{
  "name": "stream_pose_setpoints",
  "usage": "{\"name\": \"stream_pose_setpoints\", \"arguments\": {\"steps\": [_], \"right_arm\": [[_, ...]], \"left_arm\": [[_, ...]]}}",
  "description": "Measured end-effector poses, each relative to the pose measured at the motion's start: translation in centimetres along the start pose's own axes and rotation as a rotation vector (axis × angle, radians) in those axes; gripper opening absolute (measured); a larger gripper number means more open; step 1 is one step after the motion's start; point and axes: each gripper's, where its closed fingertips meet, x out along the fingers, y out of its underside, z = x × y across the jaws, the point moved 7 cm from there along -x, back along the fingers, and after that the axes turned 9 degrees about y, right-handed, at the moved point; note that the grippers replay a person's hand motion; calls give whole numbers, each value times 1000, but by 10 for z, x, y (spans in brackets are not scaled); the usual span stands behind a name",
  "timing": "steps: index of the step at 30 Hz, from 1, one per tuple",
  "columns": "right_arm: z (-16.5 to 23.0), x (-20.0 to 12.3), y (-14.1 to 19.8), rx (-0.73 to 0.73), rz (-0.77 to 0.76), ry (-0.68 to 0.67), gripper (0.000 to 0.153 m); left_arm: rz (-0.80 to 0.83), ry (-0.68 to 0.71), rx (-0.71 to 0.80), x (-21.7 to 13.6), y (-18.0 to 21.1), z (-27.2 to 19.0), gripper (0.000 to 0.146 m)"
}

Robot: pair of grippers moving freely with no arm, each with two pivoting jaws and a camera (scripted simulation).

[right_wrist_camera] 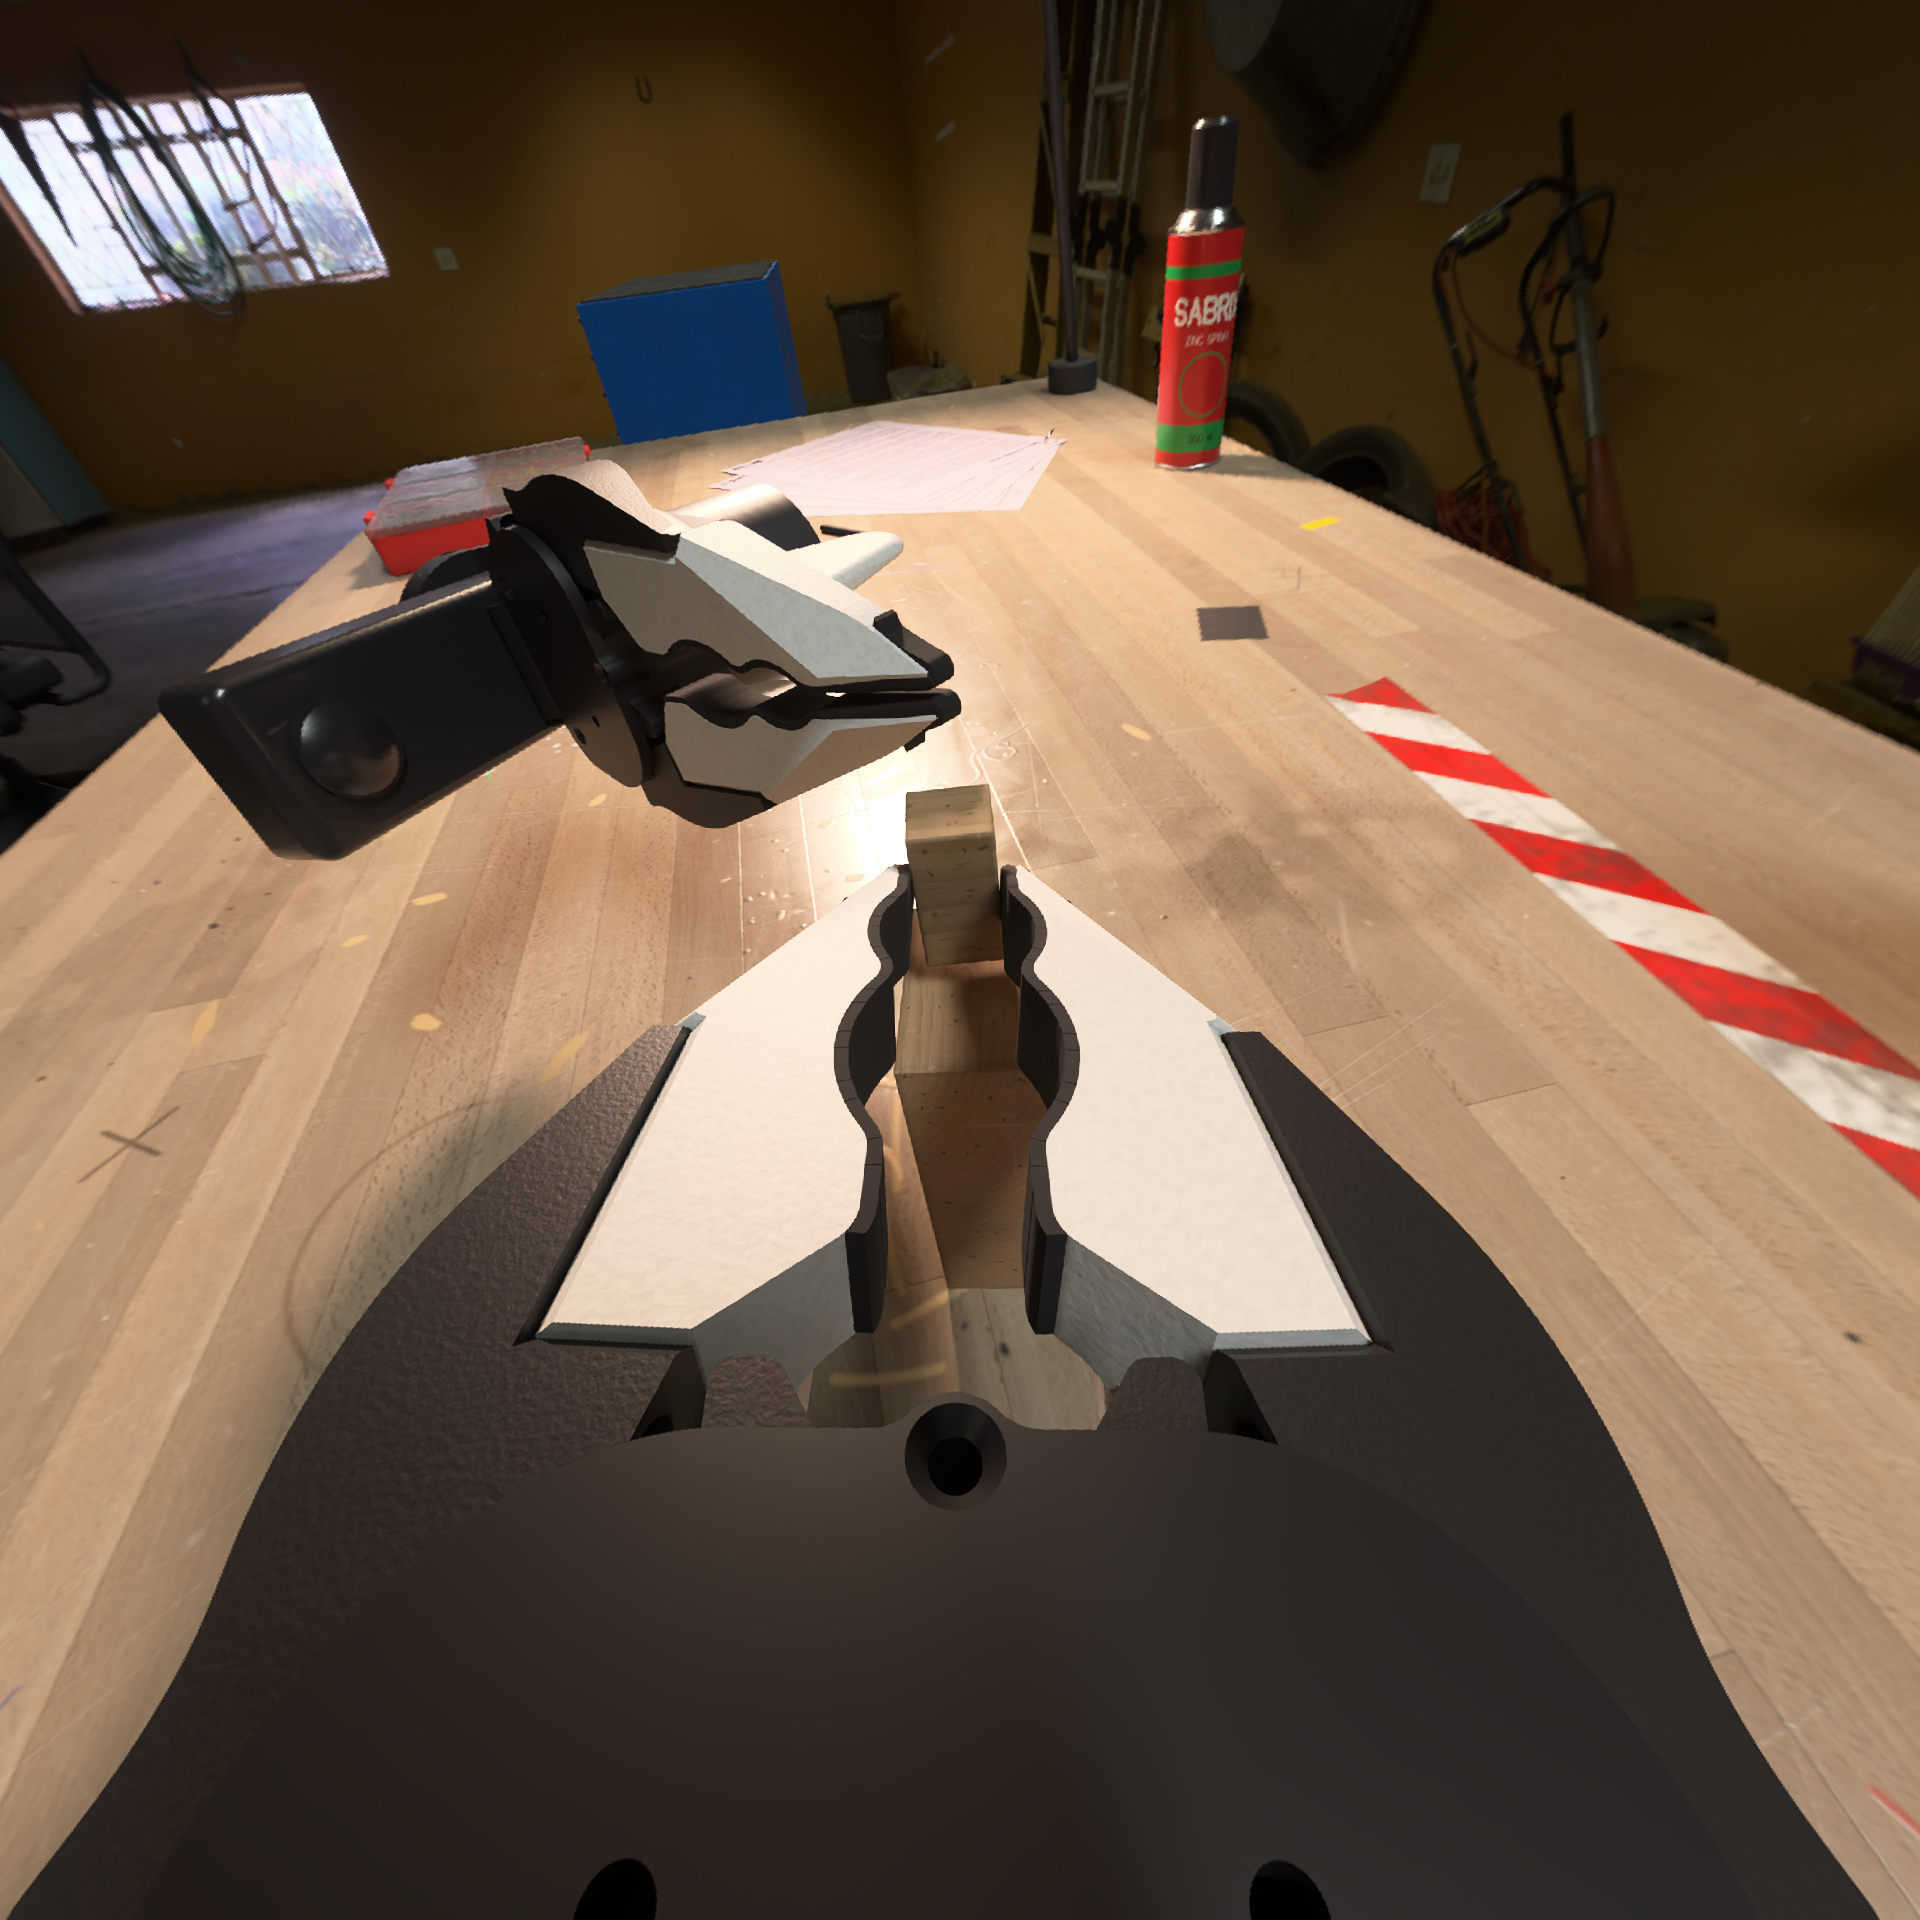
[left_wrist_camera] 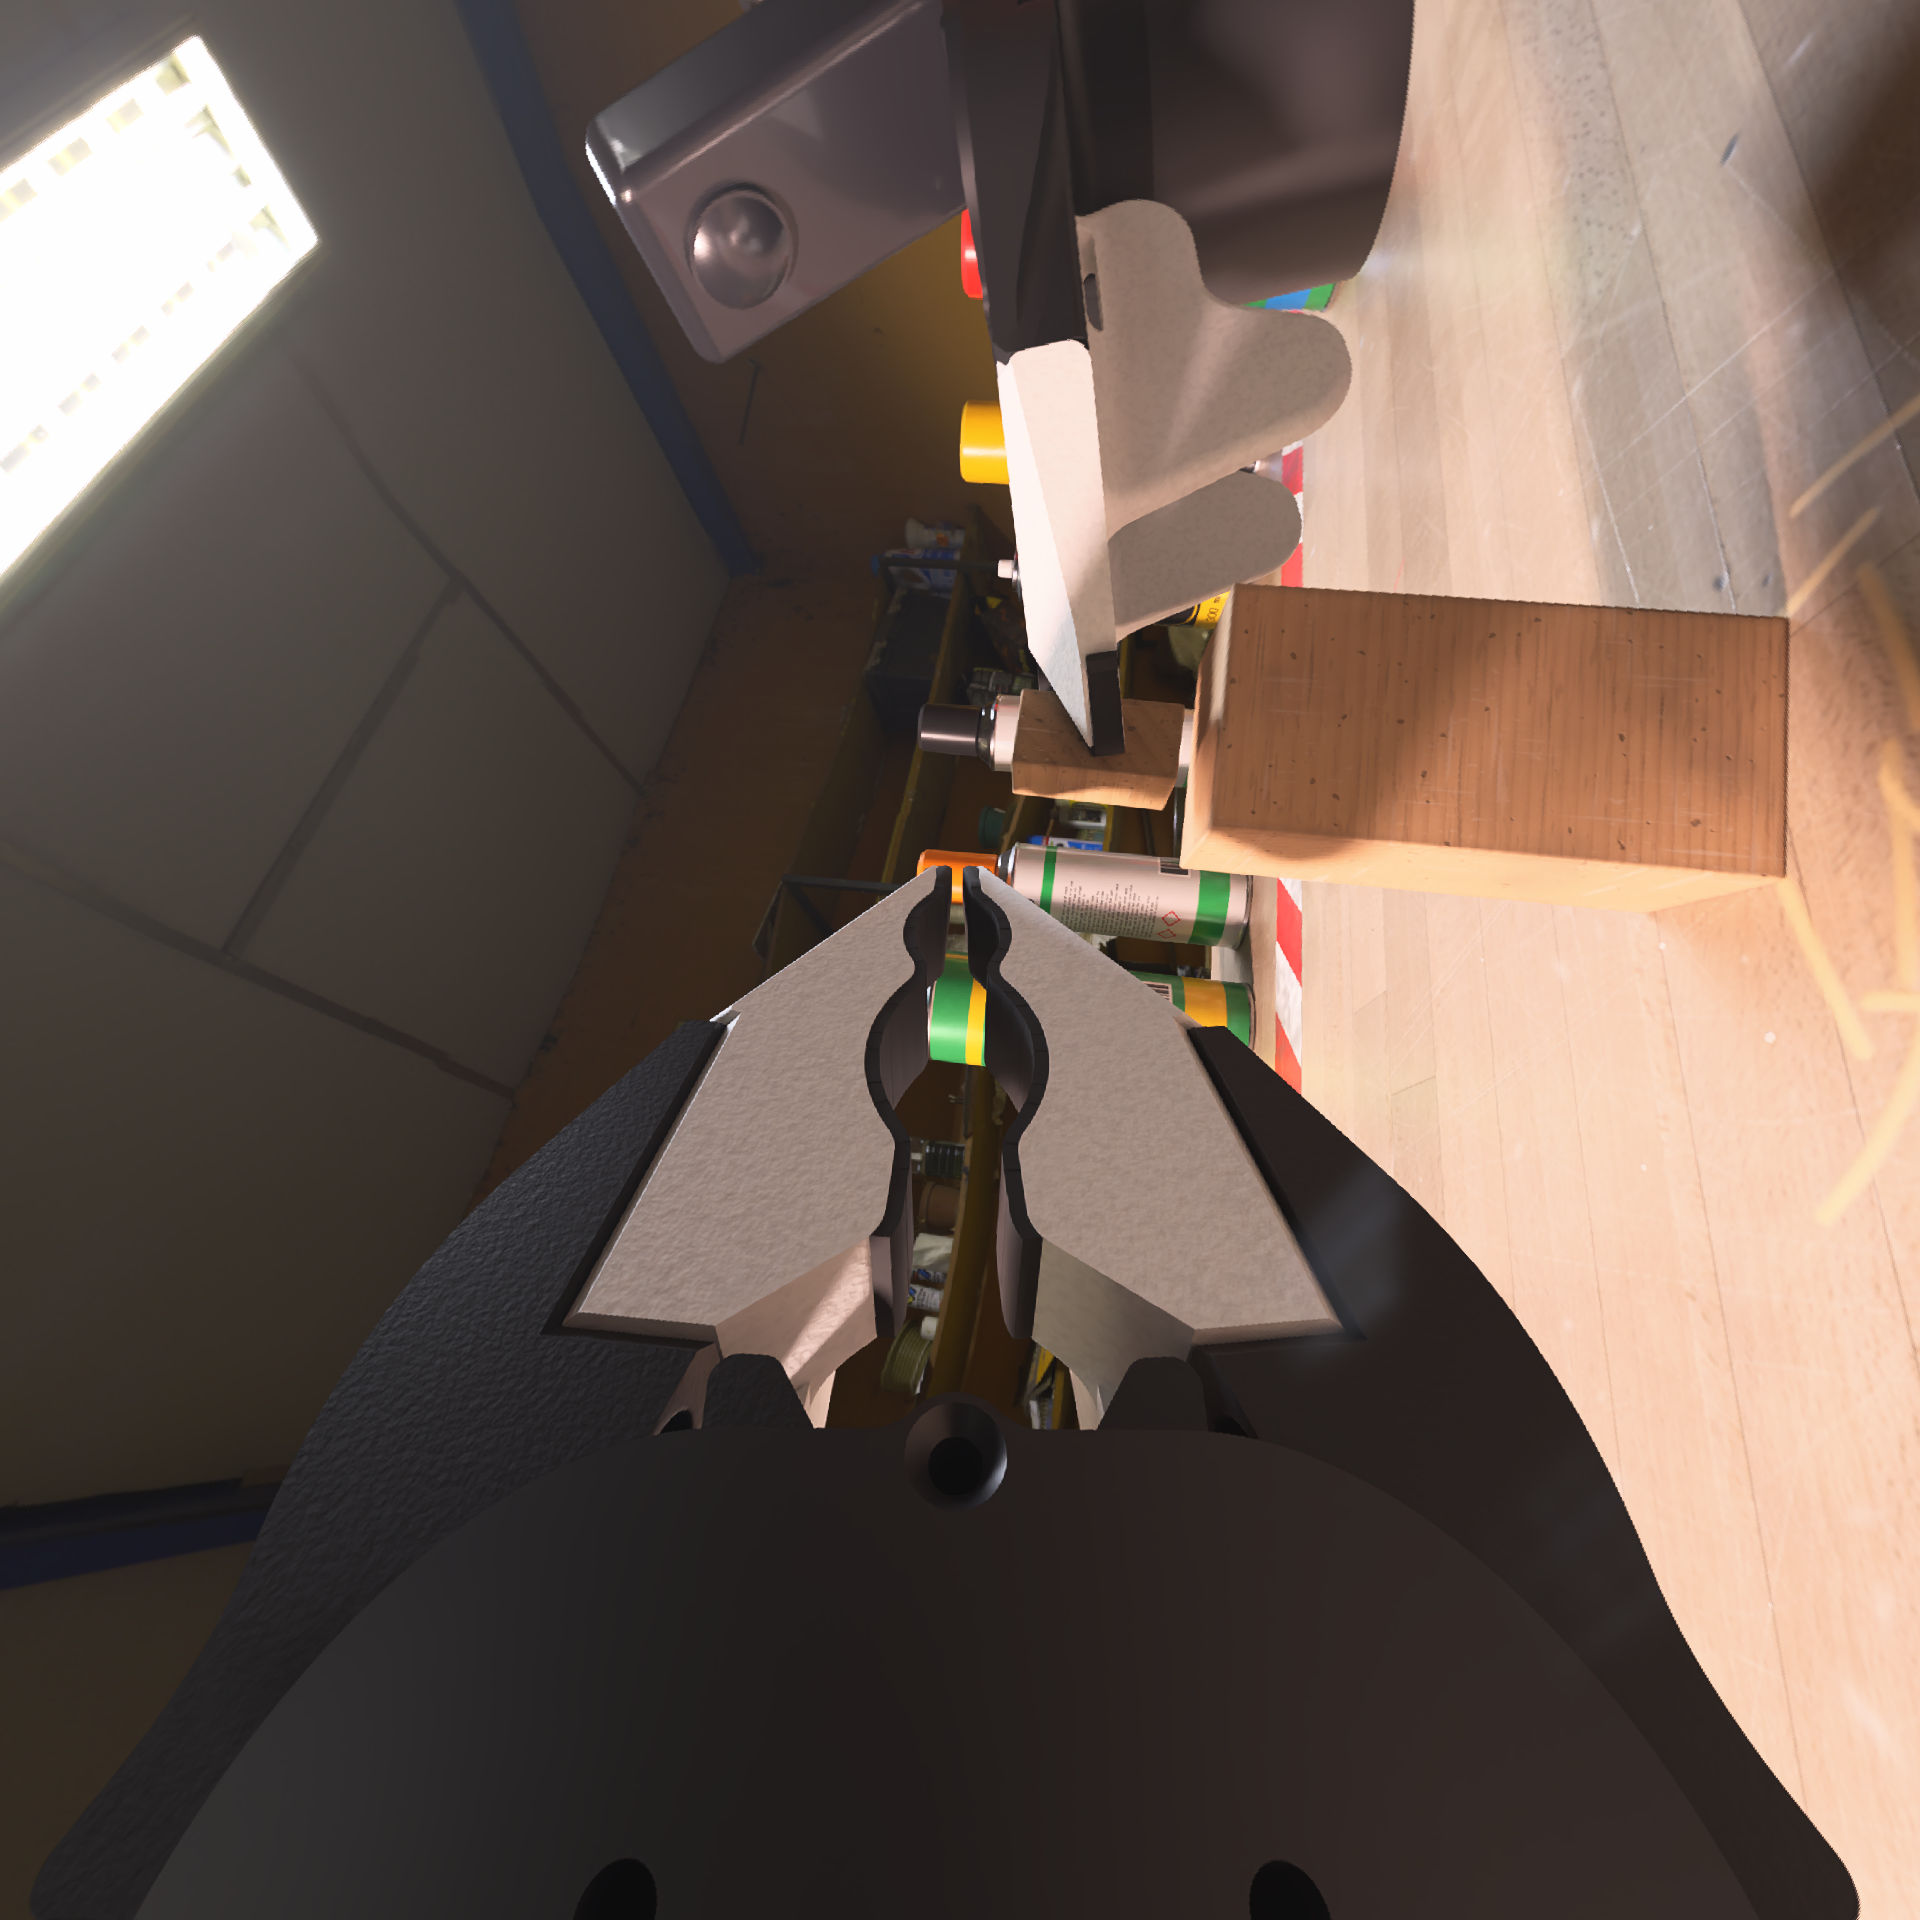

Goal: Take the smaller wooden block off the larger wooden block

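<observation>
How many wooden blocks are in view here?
2. The small block is gripped between the right gripper fingers; in the left wrist view it looks just clear of the large block, which stands on the table. No others show.

Black textured gripper (right_wrist_camera: 954,914) bodies, white scalloped jaws, black-edged.

Dim amber room, a bright window (right_wrist_camera: 197,197) top left, glare on the bench (right_wrist_camera: 1195,831), wide-angle bending at edges.

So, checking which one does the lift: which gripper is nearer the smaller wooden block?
Right. The right gripper has its fingers on either side of the smaller wooden block; the left gripper hovers shut, off to one side.
</observation>
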Motion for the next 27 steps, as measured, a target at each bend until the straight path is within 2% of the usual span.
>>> {"name": "stream_pose_setpoints", "arguments": {"steps": [5,11,13,15,17,23,27], "right_arm": [[1,-3,-3,-40,-26,26,16],[-2,-3,0,-8,-17,12,16],[-3,-4,1,-8,-15,2,16],[-3,-6,2,-14,-18,-21,16],[-3,-11,1,-9,-32,-69,16],[-4,-19,0,51,-76,-203,16],[0,-16,3,125,-62,-348,16]], "left_arm": [[-28,-13,-67,-1,1,2,2],[-55,1,-167,-3,4,4,10],[-70,12,-190,-3,4,3,18],[-115,91,-237,-5,5,-2,27],[-152,189,-339,-7,6,-3,29],[-341,391,-816,-15,19,15,26],[-402,516,-1027,-9,23,14,33]]}}
